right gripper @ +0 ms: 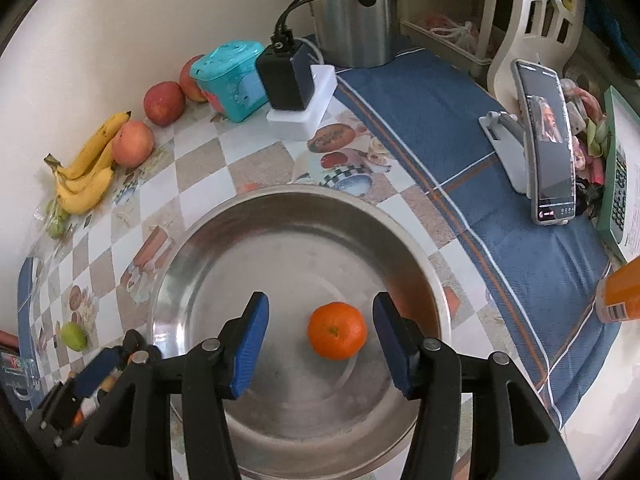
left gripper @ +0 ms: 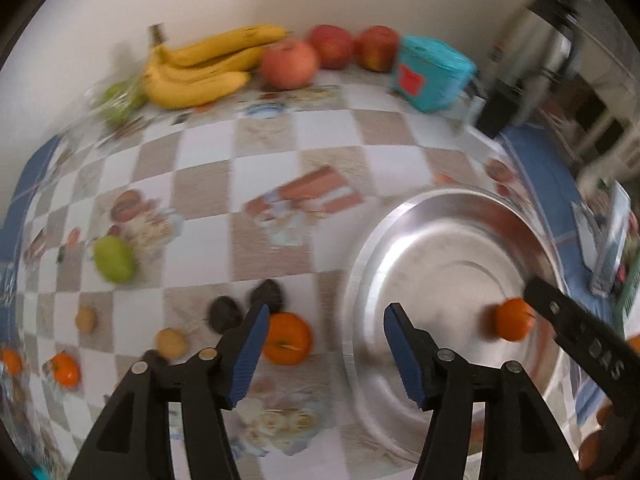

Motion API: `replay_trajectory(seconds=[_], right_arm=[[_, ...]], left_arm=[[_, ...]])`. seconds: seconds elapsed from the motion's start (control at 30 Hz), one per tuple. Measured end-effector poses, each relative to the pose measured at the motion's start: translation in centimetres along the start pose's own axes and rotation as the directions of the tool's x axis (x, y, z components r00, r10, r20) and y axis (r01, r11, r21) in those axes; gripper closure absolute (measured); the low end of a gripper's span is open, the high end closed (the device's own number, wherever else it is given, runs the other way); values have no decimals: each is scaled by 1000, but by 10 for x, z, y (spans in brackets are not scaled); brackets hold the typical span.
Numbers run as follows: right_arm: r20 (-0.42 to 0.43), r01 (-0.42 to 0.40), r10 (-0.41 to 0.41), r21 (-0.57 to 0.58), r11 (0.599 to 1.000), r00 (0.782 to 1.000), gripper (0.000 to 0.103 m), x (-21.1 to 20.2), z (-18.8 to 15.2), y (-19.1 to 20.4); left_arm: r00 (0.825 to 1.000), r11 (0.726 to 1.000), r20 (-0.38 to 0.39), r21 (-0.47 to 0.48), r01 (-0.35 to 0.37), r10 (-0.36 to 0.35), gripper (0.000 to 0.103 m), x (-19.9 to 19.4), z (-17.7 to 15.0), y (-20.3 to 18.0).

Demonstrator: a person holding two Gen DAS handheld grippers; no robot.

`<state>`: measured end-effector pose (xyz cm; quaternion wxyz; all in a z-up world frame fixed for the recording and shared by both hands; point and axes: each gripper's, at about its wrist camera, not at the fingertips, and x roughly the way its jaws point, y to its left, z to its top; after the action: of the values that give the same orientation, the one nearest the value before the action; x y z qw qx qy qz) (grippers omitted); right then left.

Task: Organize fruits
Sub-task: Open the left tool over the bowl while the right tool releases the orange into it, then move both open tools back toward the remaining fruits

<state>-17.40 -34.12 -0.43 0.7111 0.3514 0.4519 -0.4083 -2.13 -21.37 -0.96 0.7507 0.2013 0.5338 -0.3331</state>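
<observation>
Both grippers, left (left gripper: 326,354) and right (right gripper: 320,344), are held open, empty; one orange (right gripper: 337,330) is seen loose in steel bowl (right gripper: 224,224).

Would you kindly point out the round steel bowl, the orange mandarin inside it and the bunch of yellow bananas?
Round steel bowl (right gripper: 192,248), right wrist view, left rim.
Orange mandarin (right gripper: 337,331), right wrist view, centre.
Bunch of yellow bananas (left gripper: 196,90), left wrist view, lowest banana.

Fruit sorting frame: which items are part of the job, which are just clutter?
Job: steel bowl, mandarin in bowl, orange fruit on table, green fruit, bananas, apples.

Clutter: teal box, charger, kettle, phone, blue cloth.
</observation>
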Motion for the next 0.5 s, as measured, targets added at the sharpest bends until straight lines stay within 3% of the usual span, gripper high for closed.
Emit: replay_trajectory(seconds=[0.23, 0.5], right_arm=[[-26, -20, 18, -57, 998, 999, 48, 1, -6, 16], [-20, -84, 82, -99, 992, 996, 48, -13, -10, 32]], left_arm=[[998, 987, -11, -148, -60, 59, 39, -10, 4, 46], [997, 972, 13, -226, -72, 77, 39, -29, 6, 73]])
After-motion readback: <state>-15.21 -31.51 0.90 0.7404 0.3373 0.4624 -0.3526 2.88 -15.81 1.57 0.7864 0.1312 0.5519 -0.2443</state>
